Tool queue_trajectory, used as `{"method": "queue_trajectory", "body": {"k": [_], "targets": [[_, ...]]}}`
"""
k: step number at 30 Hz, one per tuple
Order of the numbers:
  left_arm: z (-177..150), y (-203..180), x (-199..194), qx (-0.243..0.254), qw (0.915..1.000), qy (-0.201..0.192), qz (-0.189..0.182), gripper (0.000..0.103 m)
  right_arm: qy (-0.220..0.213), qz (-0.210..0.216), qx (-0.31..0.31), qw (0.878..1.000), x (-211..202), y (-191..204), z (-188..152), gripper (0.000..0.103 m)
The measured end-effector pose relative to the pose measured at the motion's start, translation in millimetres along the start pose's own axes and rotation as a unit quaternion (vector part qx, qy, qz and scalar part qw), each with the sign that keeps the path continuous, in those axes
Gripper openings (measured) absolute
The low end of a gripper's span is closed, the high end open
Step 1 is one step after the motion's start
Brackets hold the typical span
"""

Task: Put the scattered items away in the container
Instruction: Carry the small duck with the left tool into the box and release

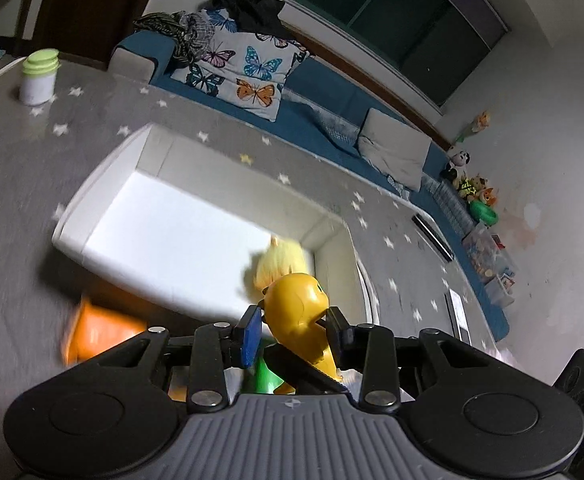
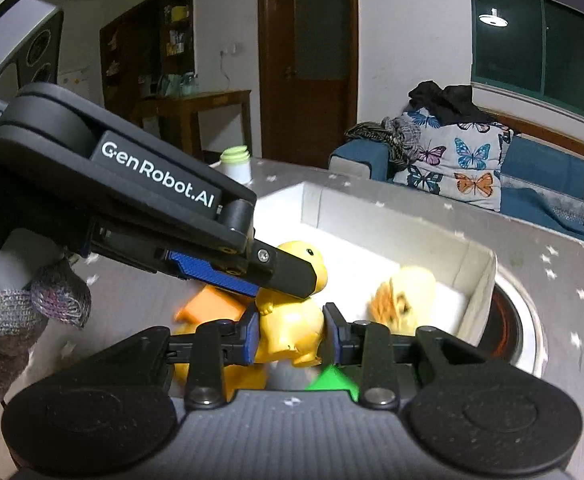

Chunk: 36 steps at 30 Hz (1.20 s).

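Yellow duck [image 2: 287, 328] clamped in right tool [image 2: 292, 334] (left tool [image 1: 294, 330] too).

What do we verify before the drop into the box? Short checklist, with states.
1. Right gripper, jaws clamped on yellow toy: ok.
2. Left gripper, jaws on a yellow toy too: ok.
3. Both grippers on one toy or on two: cannot tell.
4. Box open, with free floor inside: ok.
5. Toy over the box opening: cannot tell, it is near the front wall.
6. All loose items in: not ok, orange block lies outside the box.
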<state>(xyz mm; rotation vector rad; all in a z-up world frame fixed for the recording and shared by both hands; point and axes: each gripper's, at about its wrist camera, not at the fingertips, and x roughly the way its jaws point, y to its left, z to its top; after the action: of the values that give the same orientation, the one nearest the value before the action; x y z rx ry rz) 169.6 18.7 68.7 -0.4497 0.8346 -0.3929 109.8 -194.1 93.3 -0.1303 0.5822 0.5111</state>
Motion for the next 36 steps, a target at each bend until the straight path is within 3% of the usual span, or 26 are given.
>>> {"method": "queue_trajectory", "body": {"k": [8, 16, 31, 36], "targets": [[50, 35, 63, -0.023, 0.9988, 0.044, -0.003, 0.038, 0.034, -0.011, 0.027, 0.999, 70, -23, 32, 0.032], [72, 73, 107, -0.07, 0.9937, 0.085, -0.019, 0.038, 0.09, -0.02, 0.041, 0.995, 130, -39, 40, 0.032], [72, 90, 131, -0.084, 0.9904, 0.109, -0.016, 0.038, 0.128, -0.031, 0.039, 0.991, 153, -43, 34, 0.033], [71, 93, 131, -0.09, 0.99, 0.107, -0.019, 0.038, 0.124, -0.03, 0.039, 0.991, 147, -41, 34, 0.041]]}}
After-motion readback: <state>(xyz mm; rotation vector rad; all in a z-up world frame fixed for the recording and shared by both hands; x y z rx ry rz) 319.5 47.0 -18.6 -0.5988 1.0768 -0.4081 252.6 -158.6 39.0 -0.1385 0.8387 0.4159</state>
